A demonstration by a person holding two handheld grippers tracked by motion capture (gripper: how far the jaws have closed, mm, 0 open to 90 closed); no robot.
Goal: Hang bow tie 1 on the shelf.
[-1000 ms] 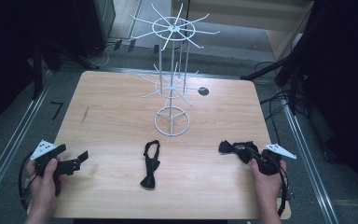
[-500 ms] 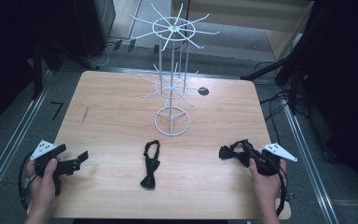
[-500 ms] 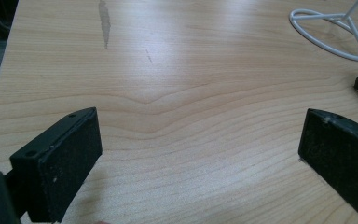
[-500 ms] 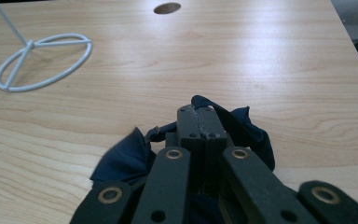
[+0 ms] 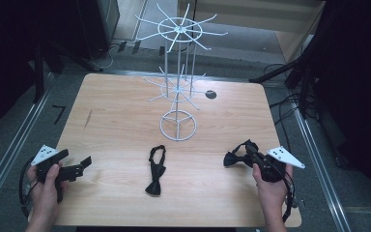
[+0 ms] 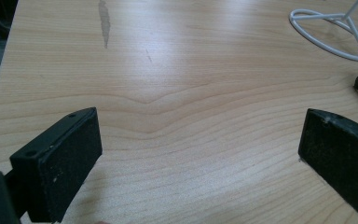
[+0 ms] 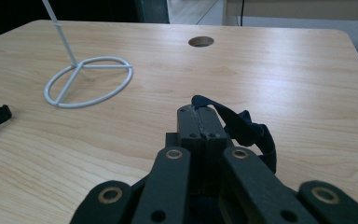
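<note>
A black bow tie (image 5: 155, 171) lies flat at the table's near middle, in front of the white wire rack (image 5: 178, 124). A second black bow tie (image 5: 235, 157) sits at the near right, and my right gripper (image 5: 248, 149) is shut on its strap. In the right gripper view the closed jaws (image 7: 200, 112) pinch the dark strap (image 7: 249, 131), which loops off to the right. My left gripper (image 5: 84, 163) rests near the table's left edge, open. Bare wood shows between its wide-apart pads (image 6: 58, 168).
The rack's ring base (image 7: 89, 81) stands mid-table with spoked hanging arms (image 5: 178, 31) above. A round cable hole (image 5: 210, 94) is in the table's far right part. Metal rails run along both sides of the table (image 5: 116, 111).
My right gripper has drawn slightly toward the near edge, taking its bow tie along. The left gripper and the middle bow tie have stayed put.
</note>
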